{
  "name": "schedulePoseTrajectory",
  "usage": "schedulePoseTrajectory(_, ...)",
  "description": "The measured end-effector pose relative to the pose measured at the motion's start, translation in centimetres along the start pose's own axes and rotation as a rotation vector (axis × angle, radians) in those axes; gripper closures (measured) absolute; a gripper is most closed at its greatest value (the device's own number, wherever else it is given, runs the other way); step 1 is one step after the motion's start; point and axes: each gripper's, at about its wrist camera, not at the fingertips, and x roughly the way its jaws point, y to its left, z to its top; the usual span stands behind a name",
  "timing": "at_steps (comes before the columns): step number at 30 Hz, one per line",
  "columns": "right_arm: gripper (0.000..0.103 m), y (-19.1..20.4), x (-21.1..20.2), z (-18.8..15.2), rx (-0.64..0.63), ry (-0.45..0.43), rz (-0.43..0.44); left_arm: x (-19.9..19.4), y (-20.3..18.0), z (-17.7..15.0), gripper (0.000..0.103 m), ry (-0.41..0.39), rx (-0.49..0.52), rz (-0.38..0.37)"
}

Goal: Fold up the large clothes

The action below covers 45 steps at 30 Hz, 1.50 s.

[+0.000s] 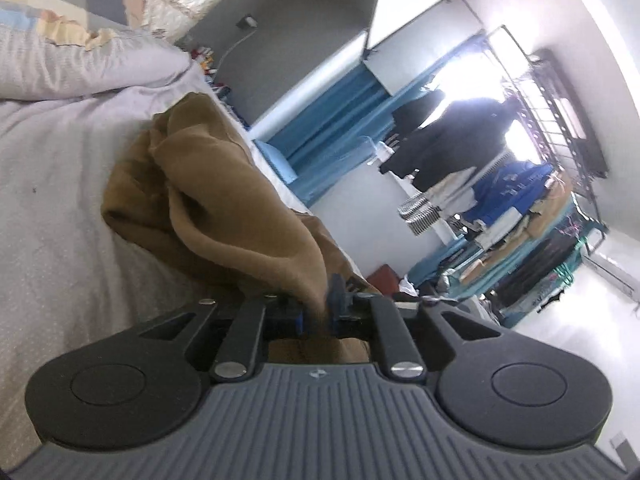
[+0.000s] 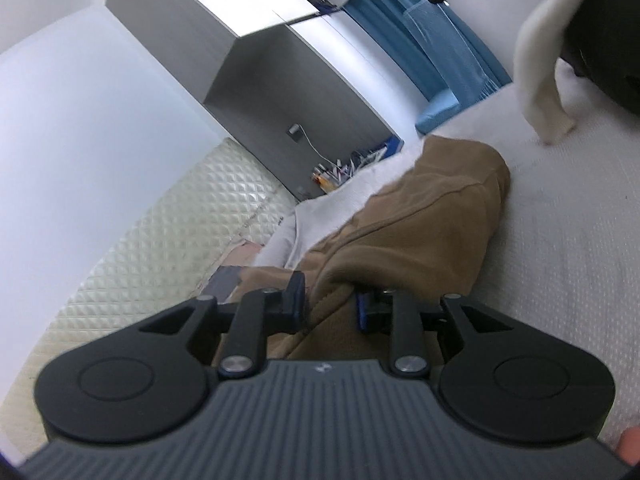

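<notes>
A brown garment [image 1: 224,200] lies bunched in a heap on the grey bed sheet [image 1: 60,200]. In the left wrist view one fold of it runs down into my left gripper [image 1: 318,308], which is shut on that fabric. The right wrist view shows the same brown garment [image 2: 420,220] stretching away across the sheet [image 2: 560,240]. My right gripper [image 2: 330,304] is shut on a thick bunch of its near edge, and the cloth fills the gap between the fingers. Both grippers point nearly level, just above the bed.
A pillow [image 1: 80,64] and a quilted headboard [image 2: 160,240] lie at the bed's head, beside a cluttered bedside shelf [image 2: 348,168]. A white garment [image 2: 536,60] and a dark one [image 2: 600,40] lie farther along the bed. A full clothes rack [image 1: 520,200] and blue curtains [image 1: 332,120] stand beyond.
</notes>
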Motion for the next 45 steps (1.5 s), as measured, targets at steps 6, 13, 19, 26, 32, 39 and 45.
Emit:
schedulePoseTrajectory(6, 0.056, -0.6, 0.1, 0.1, 0.042, 0.006, -0.025, 1.1, 1.6, -0.5, 0.039, 0.021, -0.016, -0.036)
schedulePoseTrajectory(13, 0.027, -0.1, 2.2, -0.2, -0.001, 0.048, -0.063, 3.0, 2.4, -1.0, 0.028, 0.068, -0.040, -0.092)
schedulePoseTrajectory(19, 0.027, -2.2, 4.2, -0.4, 0.098, 0.115, -0.093, 6.0, 1.4, -1.3, 0.029, 0.104, 0.020, -0.093)
schedulePoseTrajectory(26, 0.082, -2.3, 4.3, -0.5, 0.098, 0.102, -0.042, 7.3, -0.6, -1.5, 0.082, 0.073, 0.151, -0.051)
schedulePoseTrajectory(32, 0.087, 1.1, 2.3, -0.4, -0.061, 0.009, 0.039, 4.7, -1.6, -0.8, 0.092, -0.030, 0.124, -0.042)
schedulePoseTrajectory(39, 0.087, 5.1, -1.4, 0.3, -0.116, -0.086, 0.163, -0.8, -3.4, 0.4, 0.092, -0.145, 0.108, -0.098)
schedulePoseTrajectory(45, 0.087, 10.6, -5.1, 3.1, -0.215, -0.138, 0.217, -5.9, -8.0, 2.8, 0.092, -0.250, 0.129, -0.147)
